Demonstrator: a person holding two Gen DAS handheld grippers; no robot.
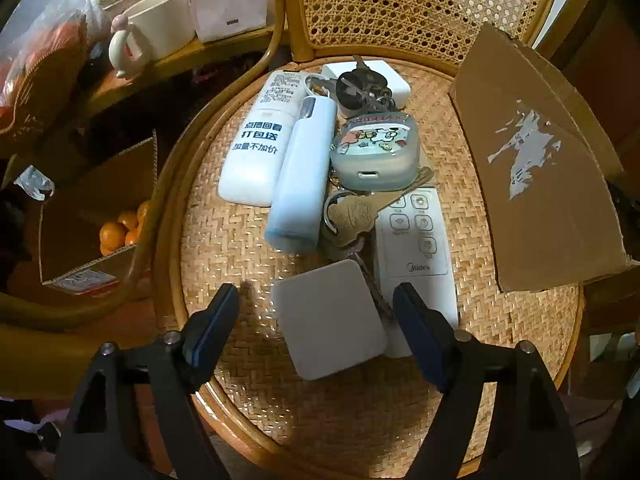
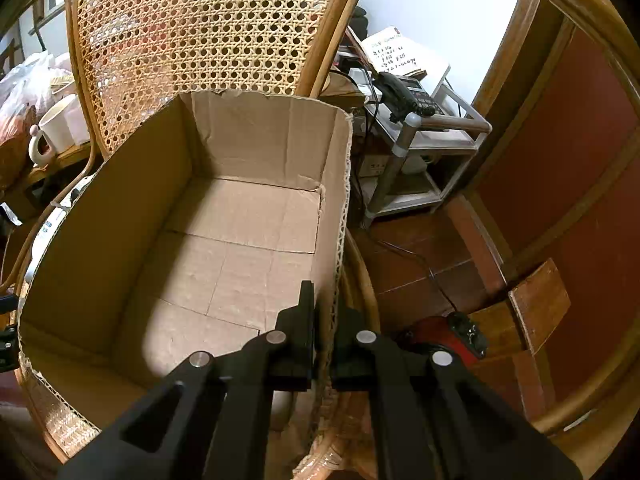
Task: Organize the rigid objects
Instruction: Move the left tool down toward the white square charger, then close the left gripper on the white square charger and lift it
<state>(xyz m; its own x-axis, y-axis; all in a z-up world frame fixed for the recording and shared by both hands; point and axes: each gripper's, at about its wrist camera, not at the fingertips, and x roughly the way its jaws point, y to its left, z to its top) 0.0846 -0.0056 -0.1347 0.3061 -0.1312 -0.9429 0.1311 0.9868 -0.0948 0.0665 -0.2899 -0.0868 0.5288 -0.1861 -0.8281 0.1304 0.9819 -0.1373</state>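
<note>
On the woven chair seat lie a white square block, a white Midea remote, a bunch of keys, a pale blue case, a white remote with blue writing, a cartoon earbud case and a white charger. My left gripper is open, its jaws on either side of the square block. My right gripper is shut on the right wall of an empty cardboard box; the box also shows in the left wrist view.
A chair back of cane mesh rises behind the seat. A side table holds a cream mug. A box of oranges sits on the floor at left. A telephone on a small rack stands at the right.
</note>
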